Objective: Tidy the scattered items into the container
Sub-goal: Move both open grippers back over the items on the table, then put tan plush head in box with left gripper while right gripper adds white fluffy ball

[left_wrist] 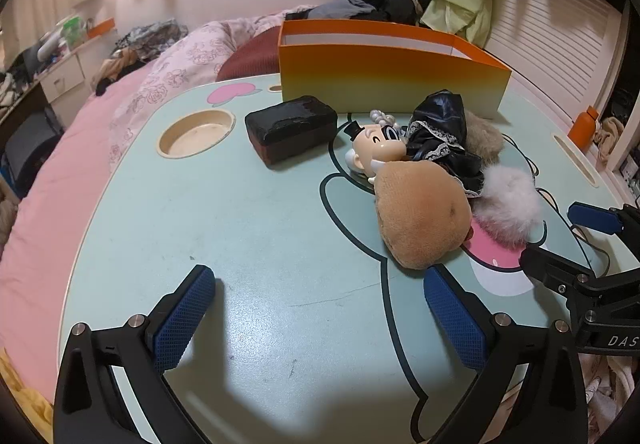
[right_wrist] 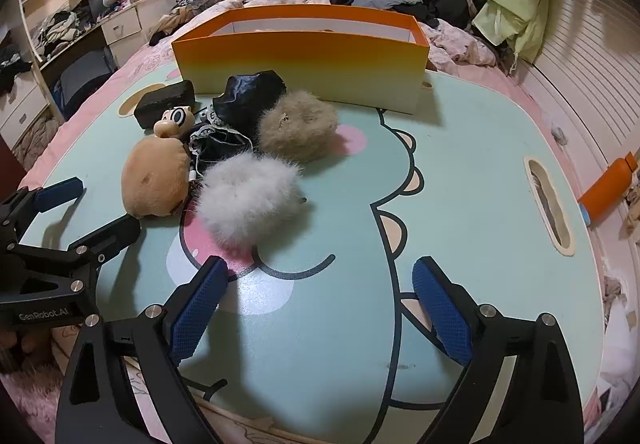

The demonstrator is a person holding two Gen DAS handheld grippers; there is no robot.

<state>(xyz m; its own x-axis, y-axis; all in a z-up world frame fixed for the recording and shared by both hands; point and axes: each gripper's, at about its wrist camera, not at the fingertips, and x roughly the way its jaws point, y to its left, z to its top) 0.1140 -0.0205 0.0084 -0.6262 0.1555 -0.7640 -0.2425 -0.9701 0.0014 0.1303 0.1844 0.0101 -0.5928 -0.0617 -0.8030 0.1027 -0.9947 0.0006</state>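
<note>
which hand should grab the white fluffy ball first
Right, probably. The right tool is open with the white fluffy ball just ahead of its left finger; the left tool faces bare table, nearer the brown plush.

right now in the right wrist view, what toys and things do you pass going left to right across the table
black block → brown plush → white fluffy ball → tan fluffy ball → slot in the table. The doll and the black dress overlap the pile, so they are left out.
</note>
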